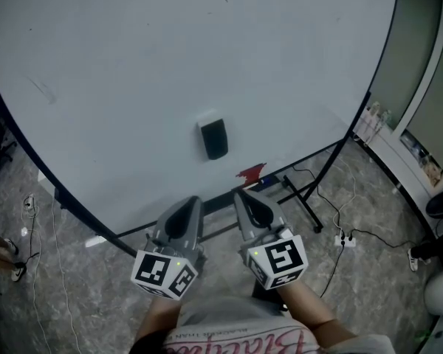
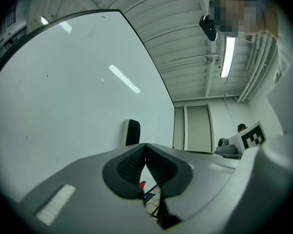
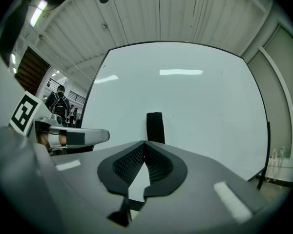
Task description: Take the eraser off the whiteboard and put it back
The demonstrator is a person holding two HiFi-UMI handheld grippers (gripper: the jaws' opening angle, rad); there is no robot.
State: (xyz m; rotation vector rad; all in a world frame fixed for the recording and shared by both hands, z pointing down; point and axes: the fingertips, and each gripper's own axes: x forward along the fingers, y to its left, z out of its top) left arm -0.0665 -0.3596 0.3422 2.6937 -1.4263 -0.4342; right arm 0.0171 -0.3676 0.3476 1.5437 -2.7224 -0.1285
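A black eraser (image 1: 213, 138) sticks to the whiteboard (image 1: 133, 72) near its lower middle. It also shows upright ahead in the left gripper view, eraser (image 2: 132, 131), and in the right gripper view, eraser (image 3: 155, 127). Both grippers hang side by side short of the board, apart from the eraser. My left gripper (image 1: 193, 202) is shut with nothing in it; its pads (image 2: 136, 162) meet at the tips. My right gripper (image 1: 241, 195) is shut and empty too, its pads (image 3: 158, 163) touching, well back from the eraser.
The whiteboard stands on a black wheeled frame (image 1: 304, 198) over a grey marbled floor. A red object (image 1: 251, 172) lies by the frame's foot. Cables and a power strip (image 1: 345, 237) run at the right. A person (image 3: 58, 101) stands far off at the left of the right gripper view.
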